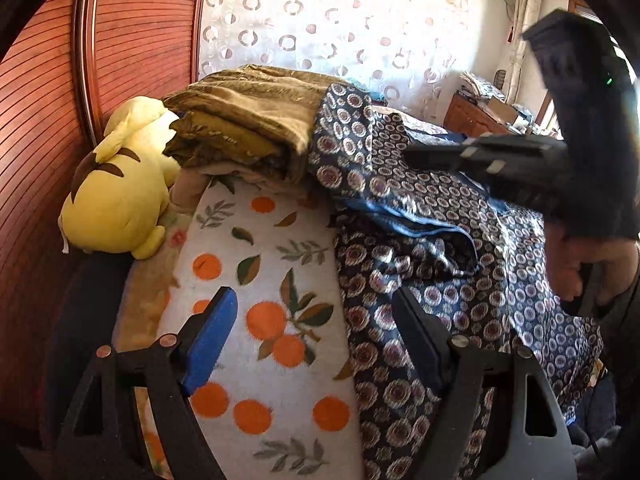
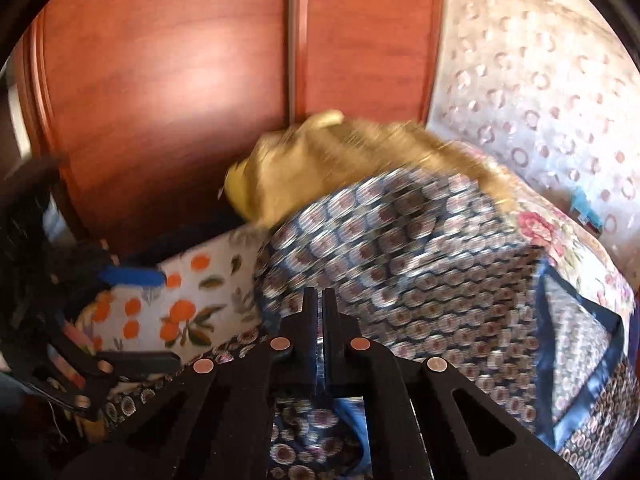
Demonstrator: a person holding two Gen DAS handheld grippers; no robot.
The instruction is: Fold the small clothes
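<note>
A dark blue garment with round flower prints [image 1: 432, 264] lies rumpled on a bed, a blue hem [image 1: 420, 224] turned up across it. My left gripper [image 1: 314, 300] is open, its blue pads [image 1: 212, 336] over the orange-print blanket [image 1: 272, 320], and its right finger rests at the garment's left edge. From the right, my right gripper [image 1: 408, 152] reaches over the garment. In the blurred right wrist view its fingers [image 2: 320, 294] are pressed together on the garment [image 2: 400, 248], with a sliver of blue fabric between them. The left gripper [image 2: 160, 316] shows at that view's left.
A yellow plush toy [image 1: 116, 208] and a stack of folded olive-brown blankets [image 1: 248, 120] sit at the head of the bed. A red wooden wardrobe [image 1: 48, 120] stands close on the left, a patterned curtain [image 1: 320, 20] behind. A person's hand [image 1: 592, 268] holds the right gripper's handle.
</note>
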